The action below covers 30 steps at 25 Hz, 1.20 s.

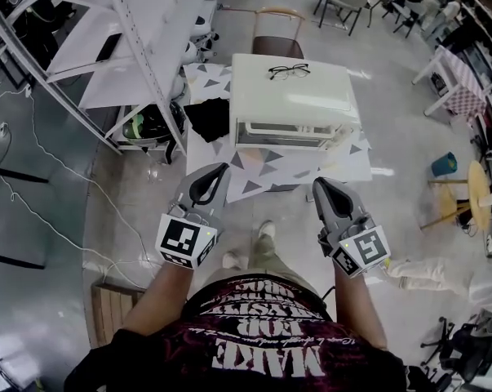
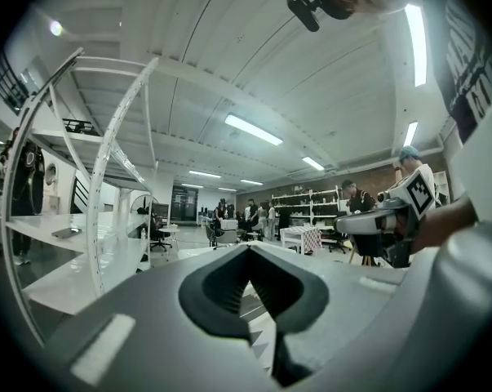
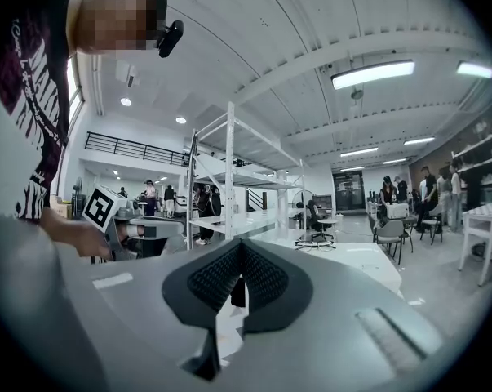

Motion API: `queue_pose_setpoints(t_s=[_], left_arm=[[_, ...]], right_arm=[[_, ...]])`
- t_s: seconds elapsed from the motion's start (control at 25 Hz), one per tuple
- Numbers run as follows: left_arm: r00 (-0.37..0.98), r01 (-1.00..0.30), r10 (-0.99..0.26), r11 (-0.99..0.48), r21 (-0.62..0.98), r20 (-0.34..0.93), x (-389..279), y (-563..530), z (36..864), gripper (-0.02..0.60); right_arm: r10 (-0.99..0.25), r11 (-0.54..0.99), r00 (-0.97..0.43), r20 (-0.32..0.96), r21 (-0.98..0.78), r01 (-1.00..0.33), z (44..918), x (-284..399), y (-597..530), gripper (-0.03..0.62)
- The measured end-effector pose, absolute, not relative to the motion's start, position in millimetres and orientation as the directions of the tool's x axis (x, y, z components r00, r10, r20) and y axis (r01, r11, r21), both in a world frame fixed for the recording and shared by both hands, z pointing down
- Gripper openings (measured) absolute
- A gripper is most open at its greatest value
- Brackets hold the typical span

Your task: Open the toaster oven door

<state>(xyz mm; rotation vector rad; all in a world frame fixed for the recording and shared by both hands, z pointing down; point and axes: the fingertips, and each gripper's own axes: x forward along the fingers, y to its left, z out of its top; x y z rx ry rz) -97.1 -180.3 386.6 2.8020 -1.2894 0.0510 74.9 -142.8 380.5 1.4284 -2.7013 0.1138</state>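
A white toaster oven stands on a small table with a triangle-patterned top; its door faces me and looks closed. A pair of glasses lies on the oven's top. My left gripper hovers above the table's near left edge, shut with nothing held. My right gripper hangs just off the near right edge, also shut and empty. Both are short of the door. The left gripper view shows its jaws meeting at the tips. In the right gripper view the oven top and glasses lie ahead.
A white metal shelving rack stands close on the left. A chair sits behind the table, and a dark bundle lies left of the oven. A blue bin and a wooden stool are to the right. Cables trail on the floor.
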Motion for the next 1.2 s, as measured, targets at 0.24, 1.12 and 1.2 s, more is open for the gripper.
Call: queue_pose_setpoints(t_s=[0.24,1.12,1.2], left_arm=[[0.645,-0.764,-0.761,-0.644,0.031,0.078,-83,-198,389,0.003],[0.548,-0.835,-0.814,-0.548,0.059,0.190,-56,-282,431,0.003],[0.550,-0.833,-0.811,-0.549,0.065,0.201,-53,-287,437,0.003]], right_arm=[[-0.815,0.569,-0.572,0.097,-0.057,-0.820,386,86,-166,0.023],[-0.788,0.604,-0.608,0.101,-0.068,-0.794,390,122,-250,0.023],[-0.786,0.606,-0.610,0.104,-0.072,-0.792,392,125,-257,0.023]])
